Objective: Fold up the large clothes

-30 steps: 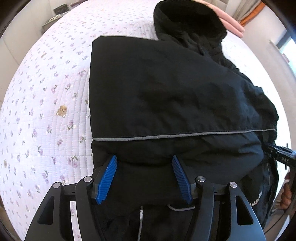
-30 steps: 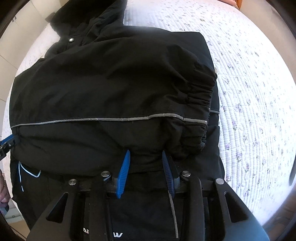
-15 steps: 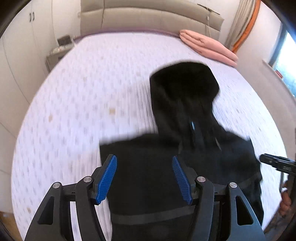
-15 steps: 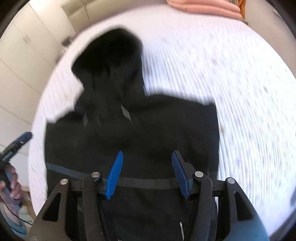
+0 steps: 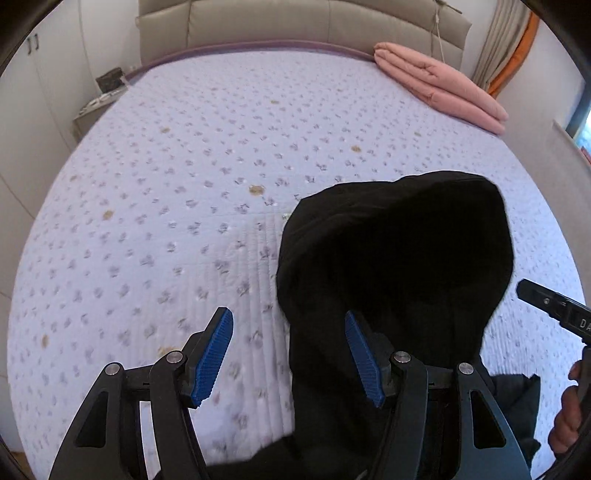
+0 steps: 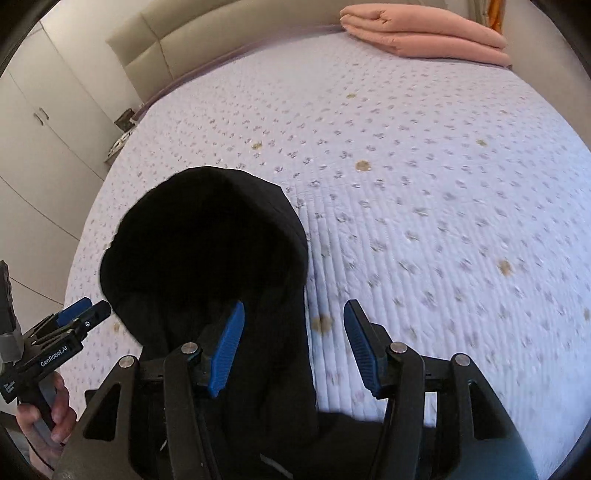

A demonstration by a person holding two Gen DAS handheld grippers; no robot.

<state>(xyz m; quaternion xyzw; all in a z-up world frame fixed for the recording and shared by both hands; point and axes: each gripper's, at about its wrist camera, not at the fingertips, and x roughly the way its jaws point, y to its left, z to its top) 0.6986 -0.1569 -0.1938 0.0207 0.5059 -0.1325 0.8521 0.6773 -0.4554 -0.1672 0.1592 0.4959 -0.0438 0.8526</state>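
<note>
On the quilted bed, the black hooded jacket lies with its hood pointing toward the headboard, long axis running away from both claws. Left claw: spread, gripping nothing, with the hood ahead and toward its right finger. Right claw: likewise spread and empty, hood toward its left finger. Both stand about equally near. Jacket body and hem are cut off below the fingers; hood detail is lost in black. Folded pink blanket lies well apart.

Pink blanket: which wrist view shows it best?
Right wrist: the folded pink blanket sits large and sharp at the bed's head. Left wrist shows the same blanket, smaller, angled toward the frame's right edge.
</note>
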